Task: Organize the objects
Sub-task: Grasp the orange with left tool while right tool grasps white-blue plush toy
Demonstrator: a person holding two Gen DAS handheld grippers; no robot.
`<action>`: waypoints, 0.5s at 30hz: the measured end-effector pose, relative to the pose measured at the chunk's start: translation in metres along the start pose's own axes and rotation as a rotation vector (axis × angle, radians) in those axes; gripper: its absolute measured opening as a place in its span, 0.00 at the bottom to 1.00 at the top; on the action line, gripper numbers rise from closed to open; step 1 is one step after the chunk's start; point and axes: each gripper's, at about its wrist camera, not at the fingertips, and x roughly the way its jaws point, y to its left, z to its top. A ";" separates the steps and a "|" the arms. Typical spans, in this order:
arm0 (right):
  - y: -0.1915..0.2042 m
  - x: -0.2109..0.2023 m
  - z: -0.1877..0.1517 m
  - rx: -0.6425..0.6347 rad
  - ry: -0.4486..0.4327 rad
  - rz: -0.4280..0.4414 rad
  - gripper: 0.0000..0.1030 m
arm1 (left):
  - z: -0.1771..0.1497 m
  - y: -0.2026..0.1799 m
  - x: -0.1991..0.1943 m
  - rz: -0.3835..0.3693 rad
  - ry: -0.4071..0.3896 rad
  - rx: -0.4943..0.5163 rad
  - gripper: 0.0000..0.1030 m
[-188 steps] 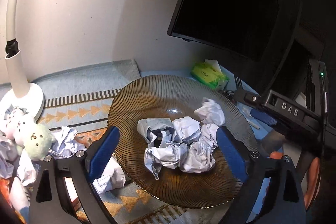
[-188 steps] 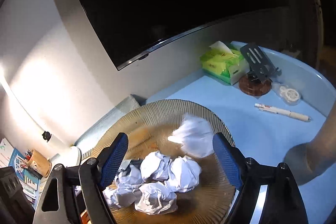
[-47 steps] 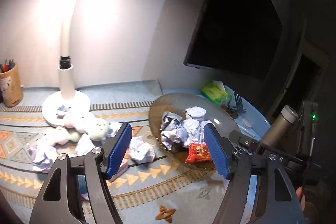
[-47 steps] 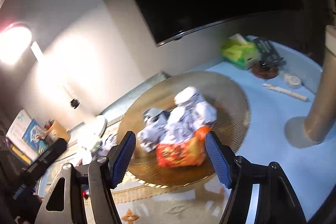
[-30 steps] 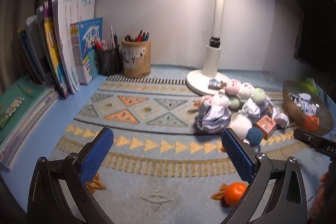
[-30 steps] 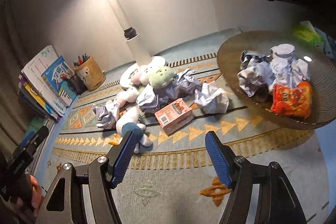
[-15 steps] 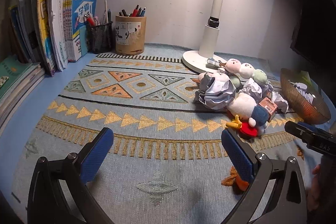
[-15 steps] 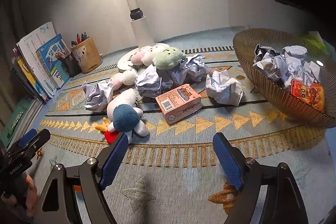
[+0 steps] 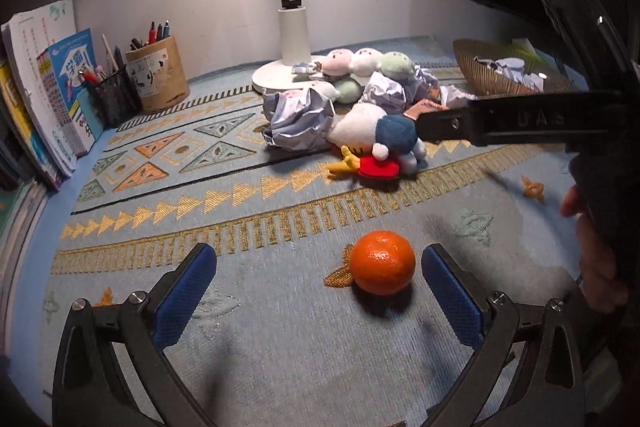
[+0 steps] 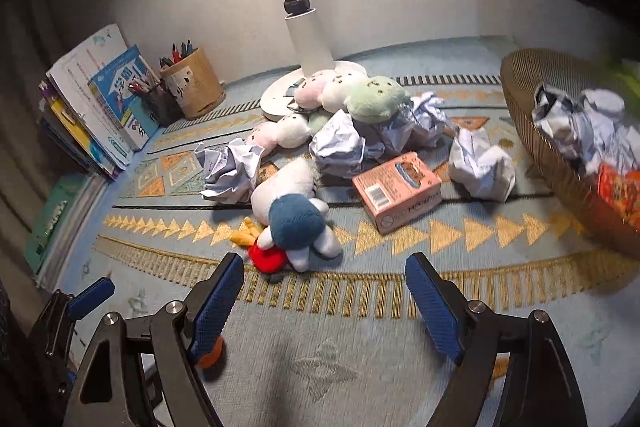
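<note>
Orange [image 9: 383, 263] sits on the patterned mat [image 9: 248, 327], between the spread blue pads of the left gripper [image 9: 318, 297], nearer the right pad and touching neither. In the right wrist view only a sliver of it shows at about seven o'clock, behind that gripper's own left finger.

Beyond it, toward twelve o'clock, a white and blue plush toy [image 10: 294, 215] lies on its side over a red patch, with crumpled paper balls [image 10: 230, 169] at its ten o'clock and a pink box [image 10: 398, 191] at its two o'clock. Further back, more plush heads [image 10: 374, 97] and paper crowd the base of a white lamp [image 10: 304, 39].

At three o'clock in the right wrist view a brown ribbed bowl [image 10: 560, 167] holds crumpled paper and what looks like an orange snack packet, though that edge is blurred.

The right gripper [image 10: 324, 303] hangs over bare mat with its fingers wide apart and nothing between them.

At nine to ten o'clock, books [image 10: 104, 107] lean by a pen holder [image 10: 194, 85].
</note>
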 end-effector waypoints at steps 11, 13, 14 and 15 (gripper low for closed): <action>0.034 0.055 0.016 -0.127 0.042 -0.054 0.69 | 0.002 0.001 0.027 -0.178 0.138 -0.079 0.85; 0.038 0.060 0.016 -0.144 0.045 -0.063 0.65 | 0.001 -0.002 0.030 -0.180 0.153 -0.075 0.77; 0.039 0.062 0.016 -0.153 0.044 -0.073 0.62 | 0.001 -0.003 0.029 -0.166 0.146 -0.068 0.72; 0.039 0.064 0.016 -0.162 0.045 -0.081 0.54 | 0.000 -0.005 0.029 -0.171 0.144 -0.065 0.68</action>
